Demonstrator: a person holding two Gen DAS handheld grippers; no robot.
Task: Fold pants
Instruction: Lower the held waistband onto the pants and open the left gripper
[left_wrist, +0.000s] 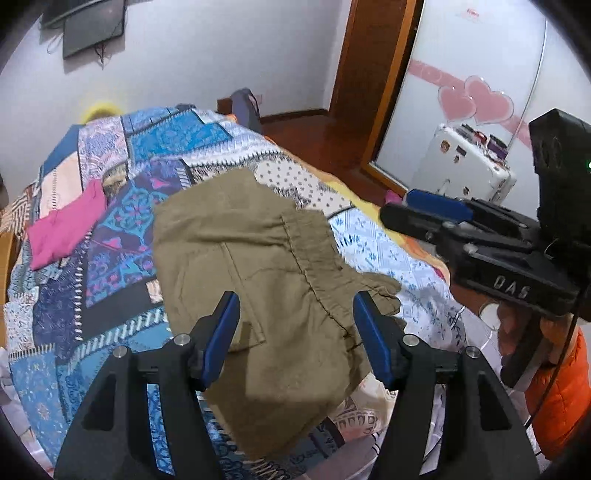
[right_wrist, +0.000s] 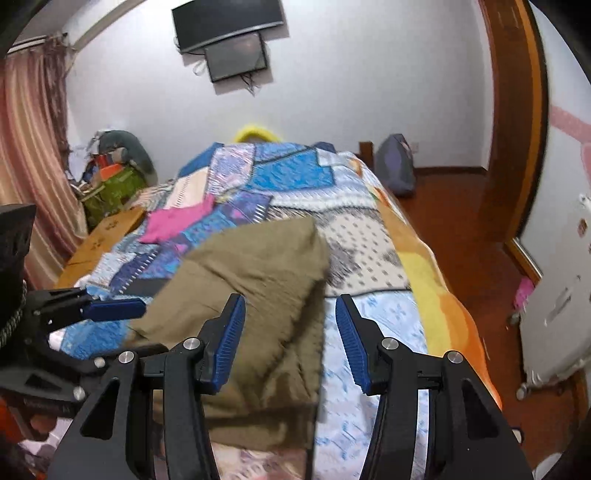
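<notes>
While both tongs hang over the near end of the bed (right_wrist: 436, 273), the pants (left_wrist: 266, 273) lie released on the patchwork quilt (left_wrist: 122, 229).

Pants: olive-brown, folded into a thick bundle, resting on the near half of the bed, closer to its right edge than its left. Seam and pocket stitching face up. A ragged corner sticks out toward the right edge. The near end of the bundle reaches almost to the near edge of the bed.

Left tongs (left_wrist: 295, 336): jaws parted wide, blue pads clear of the cloth on both sides, nothing gripped. The pants show between and below the pads, not pinched.

Right tongs (right_wrist: 291, 339): jaws parted about as wide, nothing held. Left pad is over the olive fabric, right pad over pale blue quilt just beside the bundle's right side. View slightly blurred. In the left wrist view these tongs stand out past the right edge of the bed, with an orange sleeve (left_wrist: 561, 398) behind them.

Other items: a pink garment (left_wrist: 66, 229) lies flat near the left edge of the bed, well apart from the pants. A white suitcase (left_wrist: 469, 166) stands on the wooden floor off the right edge. A dark screen (right_wrist: 229, 37) is mounted on the far wall.
</notes>
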